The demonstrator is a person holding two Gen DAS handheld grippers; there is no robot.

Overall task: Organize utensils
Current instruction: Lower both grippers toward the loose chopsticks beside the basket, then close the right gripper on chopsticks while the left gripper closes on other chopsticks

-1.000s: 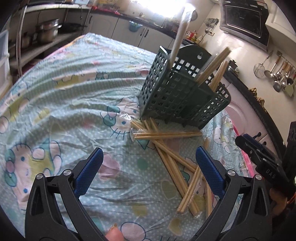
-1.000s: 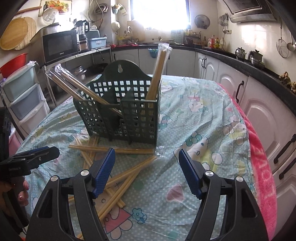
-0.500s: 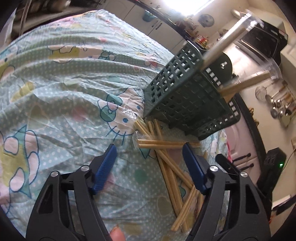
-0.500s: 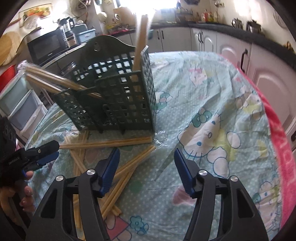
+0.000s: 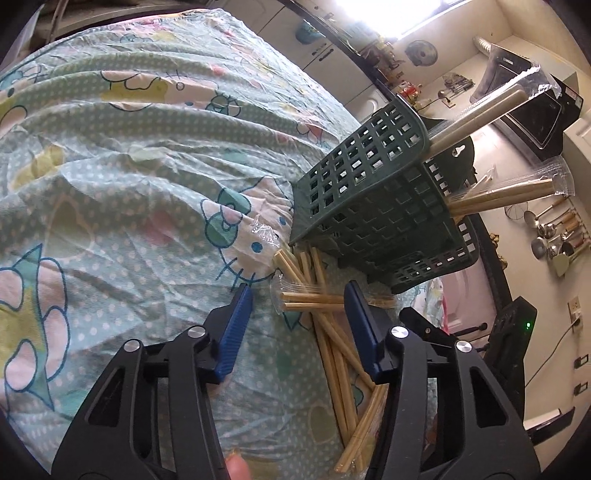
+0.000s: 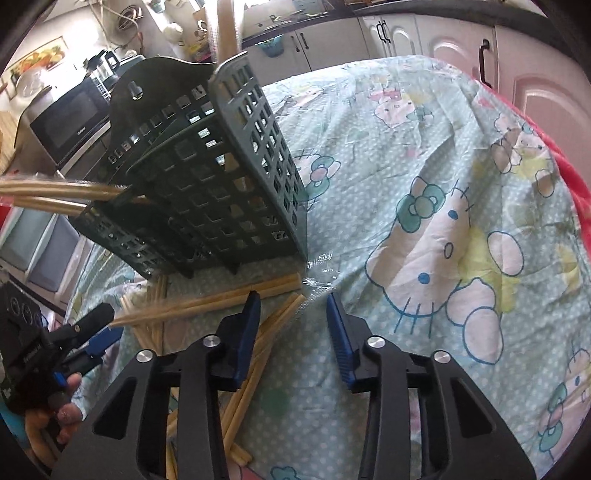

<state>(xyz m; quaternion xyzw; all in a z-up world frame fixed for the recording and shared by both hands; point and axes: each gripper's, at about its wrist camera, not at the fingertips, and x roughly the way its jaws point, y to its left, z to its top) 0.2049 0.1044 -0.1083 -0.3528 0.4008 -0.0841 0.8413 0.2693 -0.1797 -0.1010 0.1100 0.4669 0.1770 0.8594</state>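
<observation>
A home kitchen. White cabinet doors point(image 6: 402, 33) line the top of the right wrist view, with a microwave point(image 6: 70, 118) at upper left. In the left wrist view, ladles and strainers point(image 5: 554, 236) hang on the wall at right, and a cartoon-print tablecloth point(image 5: 110, 166) covers the table.

The left claw point(image 5: 298, 310), its jaws just closing, straddles a wrapped chopstick pair point(image 5: 314, 297) without pressing it; more chopsticks point(image 5: 338, 369) lie crossed on the patterned cloth point(image 5: 122, 192) beside the green basket point(image 5: 373, 206)
</observation>
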